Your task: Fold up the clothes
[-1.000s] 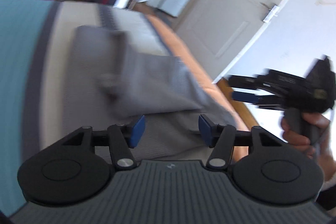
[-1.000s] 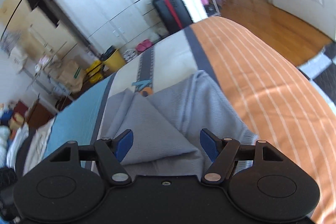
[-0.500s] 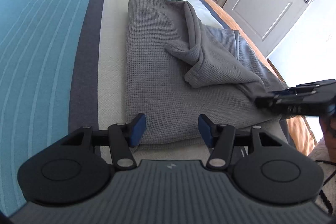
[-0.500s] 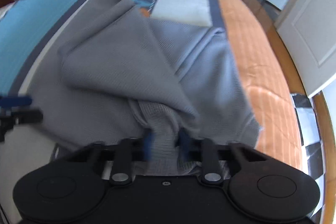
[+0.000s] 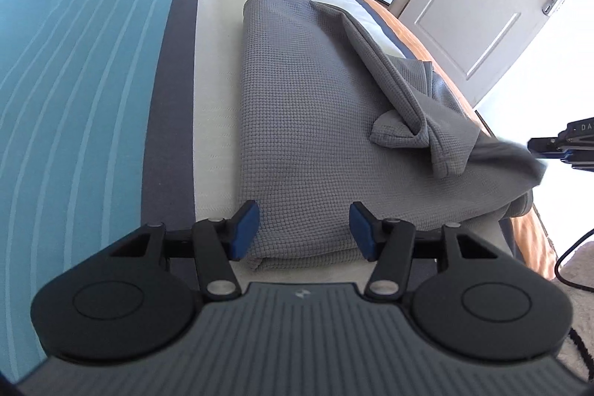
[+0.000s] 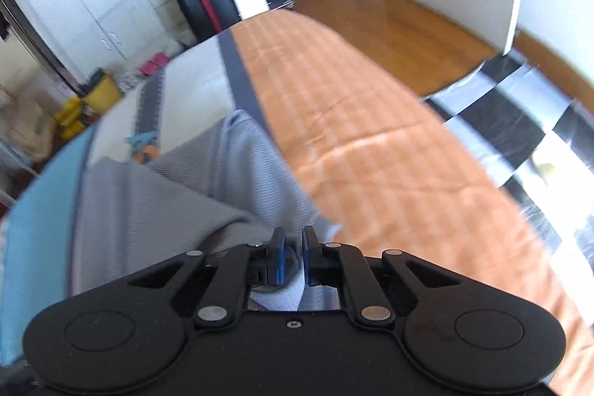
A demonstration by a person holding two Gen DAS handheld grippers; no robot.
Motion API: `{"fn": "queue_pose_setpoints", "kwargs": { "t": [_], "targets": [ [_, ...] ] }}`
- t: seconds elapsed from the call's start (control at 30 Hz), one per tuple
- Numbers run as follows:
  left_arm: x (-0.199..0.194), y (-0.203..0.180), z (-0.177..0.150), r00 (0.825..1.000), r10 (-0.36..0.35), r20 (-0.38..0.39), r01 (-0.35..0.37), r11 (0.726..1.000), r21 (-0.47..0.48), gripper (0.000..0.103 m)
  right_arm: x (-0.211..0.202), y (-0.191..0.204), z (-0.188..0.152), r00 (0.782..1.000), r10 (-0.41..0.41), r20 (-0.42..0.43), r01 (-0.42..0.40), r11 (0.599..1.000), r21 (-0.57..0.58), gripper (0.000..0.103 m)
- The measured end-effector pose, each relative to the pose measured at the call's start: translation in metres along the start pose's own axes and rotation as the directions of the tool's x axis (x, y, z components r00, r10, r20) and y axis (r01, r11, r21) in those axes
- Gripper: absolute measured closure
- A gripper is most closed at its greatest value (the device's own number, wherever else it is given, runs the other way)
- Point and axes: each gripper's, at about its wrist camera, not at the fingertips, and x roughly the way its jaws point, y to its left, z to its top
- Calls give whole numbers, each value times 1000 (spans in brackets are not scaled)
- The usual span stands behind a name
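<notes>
My right gripper [image 5: 534, 154] is cut off by the left wrist view's right edge, and the grey garment [image 5: 315, 121] blurs where it meets it. In the right wrist view the bed [image 6: 371, 143] is smeared; a small teal and orange shape [image 6: 143, 145], perhaps a print, is unreadable.

Left gripper [image 5: 302, 229]: black linkage arms with silver rivets, 2 blue pads on its fingers [image 5: 243, 229], 2 round black discs, and a ribbed grey housing bearing a small pale logo. Right gripper [image 6: 292, 257]: the same black frame, blue pads, silver rivets, smooth black housing with 1 small screw.
</notes>
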Motion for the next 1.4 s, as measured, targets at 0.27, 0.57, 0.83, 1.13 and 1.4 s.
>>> {"fn": "queue_pose_setpoints", "kwargs": {
  "t": [0.27,0.57,0.83,1.13,1.4],
  "targets": [
    [-8,-21,4,994,-92,62,91,995,29,47,-8,-64,-15,934,319,-161,-249,905,346,39],
    [-4,-14,-7,998,-54,24,54,999,-7,47,39,-24,-58,877,439,-193,-241,752,614,33],
    [-7,-3,-6,998,-49,33,51,997,-53,47,43,-18,-69,990,139,11,-114,764,635,82],
    [-11,-2,-12,999,-31,17,31,999,-10,47,15,-9,-51,990,-68,123,0,873,488,90],
    [-12,3,-10,999,-36,2,36,999,-15,47,-27,-16,-48,962,-185,201,72,881,468,66]
  ]
}}
